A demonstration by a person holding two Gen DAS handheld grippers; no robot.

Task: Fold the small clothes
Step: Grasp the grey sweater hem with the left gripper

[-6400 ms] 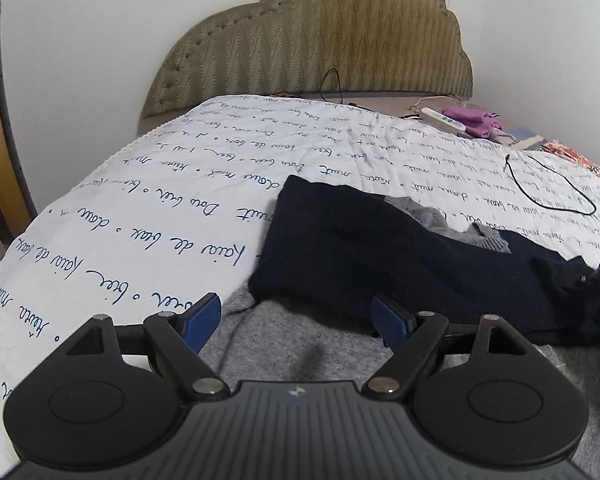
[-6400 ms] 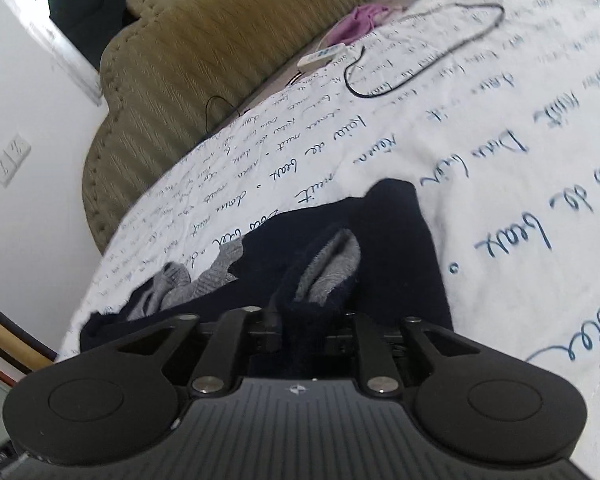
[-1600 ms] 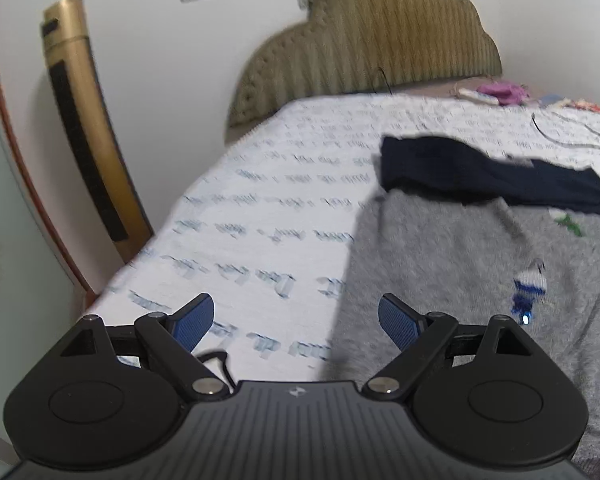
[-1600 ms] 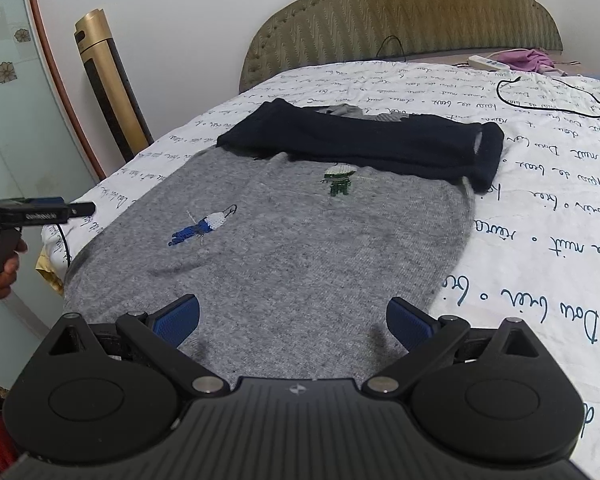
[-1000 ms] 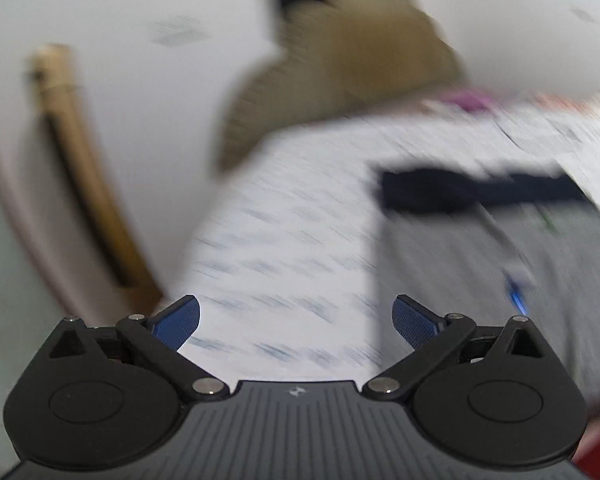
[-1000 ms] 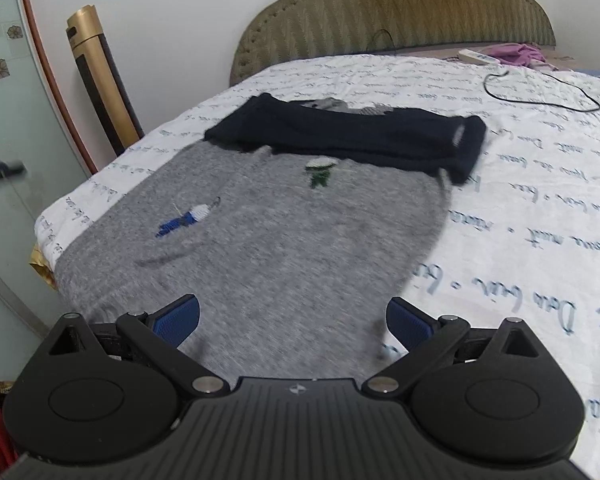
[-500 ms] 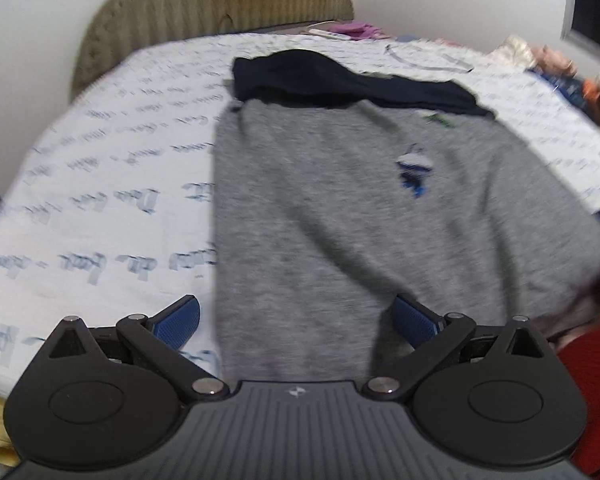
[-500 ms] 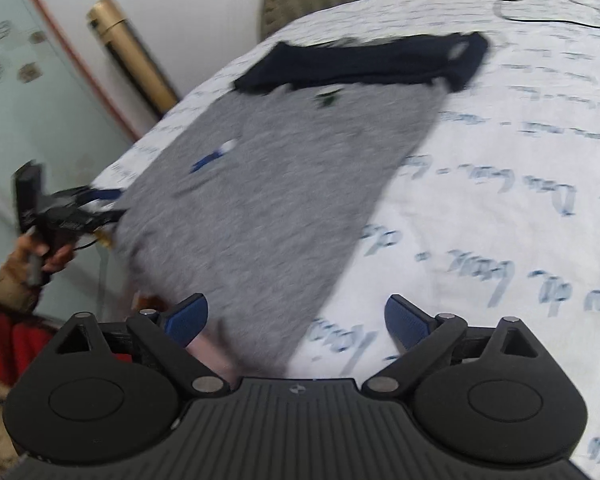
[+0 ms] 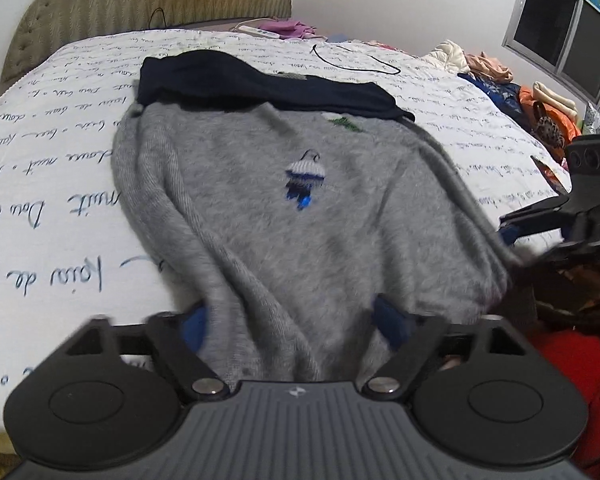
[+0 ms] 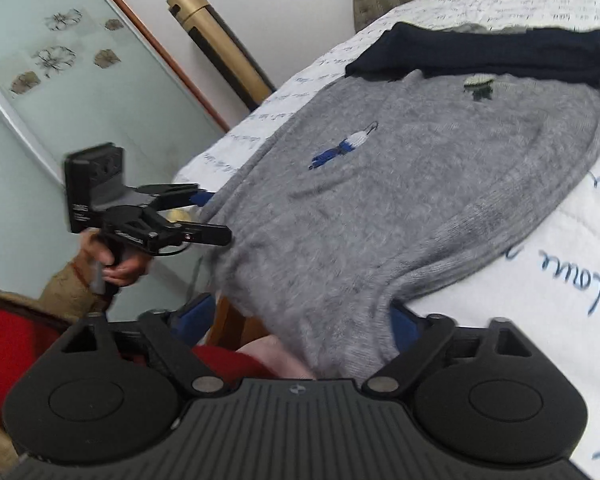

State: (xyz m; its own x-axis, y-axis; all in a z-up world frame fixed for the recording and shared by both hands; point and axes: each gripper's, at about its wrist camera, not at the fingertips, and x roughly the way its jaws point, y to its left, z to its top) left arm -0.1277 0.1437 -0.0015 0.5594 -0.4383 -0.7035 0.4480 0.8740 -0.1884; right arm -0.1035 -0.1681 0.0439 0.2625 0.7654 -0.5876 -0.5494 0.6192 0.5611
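**Grey sweater at the foot of the bed, both claws wide at its hem**

The bed (image 9: 60,128) is covered with a white quilt printed in blue handwriting, and everything else is placed here against it. A grey sweater (image 9: 300,232) lies flat on the bed with its hem hanging over the near edge; a small blue and white figure (image 9: 304,180) is stitched on its chest. A folded dark navy garment (image 9: 260,84) lies across the sweater's far end, toward the olive padded headboard (image 9: 140,0). A thin black cable (image 9: 356,56) loops on the quilt beyond the navy garment, and a white power strip (image 9: 256,32) and purple cloth (image 9: 288,26) sit near the headboard.

To the bed's right side a heap of mixed clothes (image 9: 520,84) lies under a dark window (image 9: 568,36). On the bed's left side stand a gold and black cylinder (image 10: 216,44) and a frosted glass panel (image 10: 60,92) with flower motifs.

The left claw (image 9: 296,322) is spread open, its blue pads either side of the sweater's hem. The right claw (image 10: 302,322) is likewise spread open with hem fabric between its pads; motion blur makes it hard to say whether either pad touches the cloth.
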